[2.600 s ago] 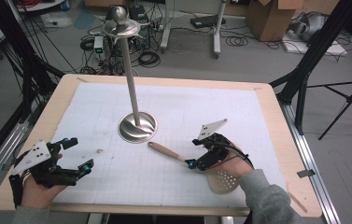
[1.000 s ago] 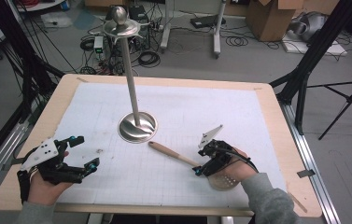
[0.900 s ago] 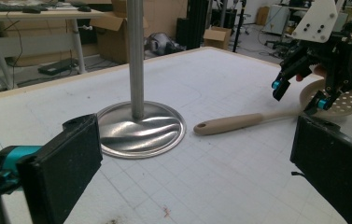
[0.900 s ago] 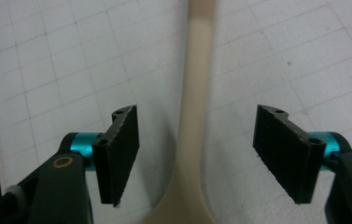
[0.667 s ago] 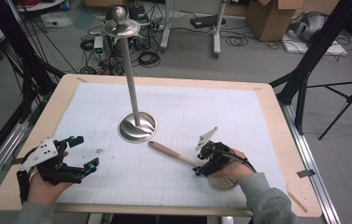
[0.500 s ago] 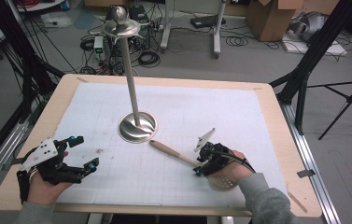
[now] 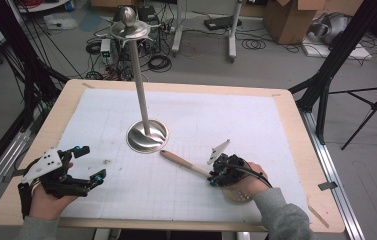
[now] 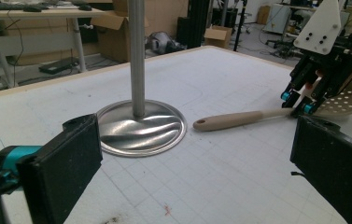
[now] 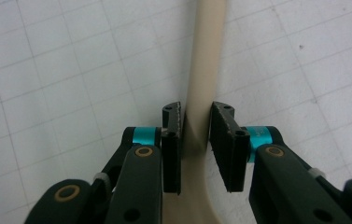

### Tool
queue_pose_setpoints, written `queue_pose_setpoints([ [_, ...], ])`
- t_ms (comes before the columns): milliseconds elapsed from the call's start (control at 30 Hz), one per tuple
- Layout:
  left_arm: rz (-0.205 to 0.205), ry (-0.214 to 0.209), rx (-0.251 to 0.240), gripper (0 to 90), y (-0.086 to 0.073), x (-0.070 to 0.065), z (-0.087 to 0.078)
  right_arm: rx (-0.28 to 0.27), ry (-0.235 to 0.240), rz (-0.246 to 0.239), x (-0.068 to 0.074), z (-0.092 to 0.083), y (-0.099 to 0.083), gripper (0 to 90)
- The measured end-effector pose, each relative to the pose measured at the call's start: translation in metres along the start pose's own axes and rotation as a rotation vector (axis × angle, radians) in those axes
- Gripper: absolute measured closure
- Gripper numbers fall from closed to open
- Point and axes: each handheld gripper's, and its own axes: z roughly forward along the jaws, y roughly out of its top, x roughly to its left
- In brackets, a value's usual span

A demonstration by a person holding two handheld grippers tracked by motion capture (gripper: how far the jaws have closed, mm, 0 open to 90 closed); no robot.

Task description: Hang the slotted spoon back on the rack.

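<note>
**Jaws close around the spoon's handle**

Handle first: the beige wooden slotted spoon [image 7: 196, 169] lies flat on the white gridded mat [image 7: 256, 125], its perforated bowl toward the person and its hanging-hole end pointing at the polished round steel base [image 7: 147, 136] of the tall steel stand [image 7: 138, 75]. The right gripper [image 7: 215, 178] comes straight down over the neck of the handle, close to the bowl. That spot makes sense, since a grip near the heavy end should keep the spoon from tipping when lifted. Its jaws have just been closing, and the handle stands between them; in the right gripper view the pads [image 9: 172, 135] sit right against the wood on either side, so I judge the grip taken or all but taken.

The left gripper [image 7: 86, 165] rests well apart, near the mat's left edge, jaws spread wide and holding nothing, seemingly waiting clear of the work. The stand's hooked top [image 7: 128, 27] looks like the place where the spoon would hang.
</note>
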Motion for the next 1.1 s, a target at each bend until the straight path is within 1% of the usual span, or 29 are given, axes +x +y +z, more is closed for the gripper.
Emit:
queue_pose_setpoints([
  [133, 0.000, -0.003, 0.001, 2.5, 0.000, 0.000, 0.001, -0.001, 0.005, 0.013, 0.000, 0.000, 0.000, 76.1],
  [200, 0.000, -0.001, 0.000, 2.5, 0.000, 0.000, 0.000, -0.006, 0.008, -0.001, 0.000, 0.000, 0.001, 78.0],
  [233, 0.000, -0.001, -0.001, 2.5, 0.000, 0.000, 0.000, -0.007, 0.006, -0.022, 0.001, 0.000, 0.001, 78.2],
  [267, 0.001, -0.002, 0.000, 2.5, 0.000, 0.000, 0.000, -0.003, 0.001, -0.029, 0.002, 0.000, 0.001, 78.2],
  [300, 0.000, -0.001, -0.001, 2.5, 0.000, 0.000, -0.001, -0.003, 0.002, -0.024, 0.002, 0.000, 0.001, 78.3],
  [333, -0.001, 0.002, -0.002, 2.5, 0.000, 0.000, -0.001, -0.012, 0.015, -0.025, 0.000, 0.000, 0.001, 78.4],
  [533, -0.001, 0.005, -0.005, 2.5, 0.000, 0.001, -0.002, -0.025, 0.027, -0.013, -0.001, -0.002, 0.000, 78.4],
  [567, -0.002, 0.006, -0.006, 2.5, 0.000, 0.001, -0.003, -0.035, 0.029, -0.015, -0.001, -0.003, 0.000, 78.4],
  [667, -0.002, 0.006, -0.005, 2.5, 0.000, 0.001, -0.003, -0.070, 0.040, -0.001, -0.003, -0.007, 0.000, 78.4],
  [733, 0.000, 0.007, -0.003, 2.5, 0.000, 0.000, -0.003, -0.108, 0.048, 0.008, -0.005, -0.012, -0.002, 78.3],
  [767, 0.002, 0.007, -0.002, 2.5, 0.000, 0.000, -0.003, -0.108, 0.048, 0.008, -0.005, -0.012, -0.002, 78.3],
  [833, 0.004, 0.005, -0.003, 2.5, 0.001, 0.000, -0.003, -0.125, 0.047, 0.015, -0.006, -0.015, -0.004, 78.4],
  [1000, 0.002, 0.006, -0.006, 2.5, 0.001, -0.001, -0.003, -0.186, 0.056, 0.020, -0.008, -0.023, -0.006, 78.3],
  [1100, 0.001, 0.006, -0.005, 2.5, 0.000, 0.000, -0.004, -0.227, 0.074, 0.029, -0.010, -0.028, -0.007, 78.3],
])
